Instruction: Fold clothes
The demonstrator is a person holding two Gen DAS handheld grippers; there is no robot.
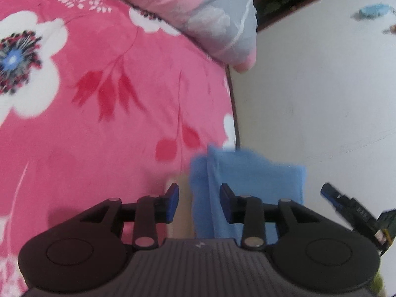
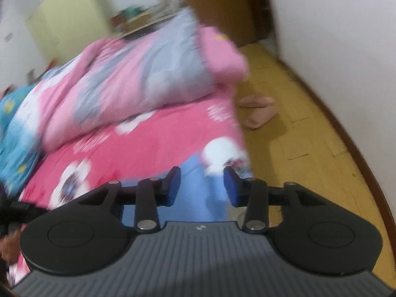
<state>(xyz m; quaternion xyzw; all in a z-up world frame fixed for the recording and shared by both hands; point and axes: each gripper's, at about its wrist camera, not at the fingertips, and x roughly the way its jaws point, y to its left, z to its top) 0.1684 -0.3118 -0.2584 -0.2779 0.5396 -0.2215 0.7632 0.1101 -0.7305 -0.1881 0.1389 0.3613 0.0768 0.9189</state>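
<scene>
Looking along the left gripper (image 1: 199, 203) in the left wrist view: its fingers (image 1: 173, 203) stand apart with nothing clamped between them. A small pale emblem sits on the ribbed grey body, too small to read. Below and just right of the gap lies the blue garment (image 1: 247, 173), folded, resting at the edge of the bed (image 1: 111, 99) on the pink floral sheet and overhanging toward the white floor (image 1: 321, 86). A pink and grey quilt (image 1: 198, 7) is bunched at the far end of the bed. At the right edge, a dark gripper part with a blue tip enters the frame; some marking shows on it but is illegible.

Right wrist view, blurred: the right gripper (image 2: 201, 185) is held low over the near corner of the bed, fingers (image 2: 234, 188) spread, gripping nothing. The same unreadable emblem marks its body. The blue garment shows between and beneath the fingers at the bed's edge. Pink slippers (image 2: 257, 111) lie on the yellow floor (image 2: 309, 136) beside the bed. A hand (image 2: 8, 245) is partly visible at the lower left.
</scene>
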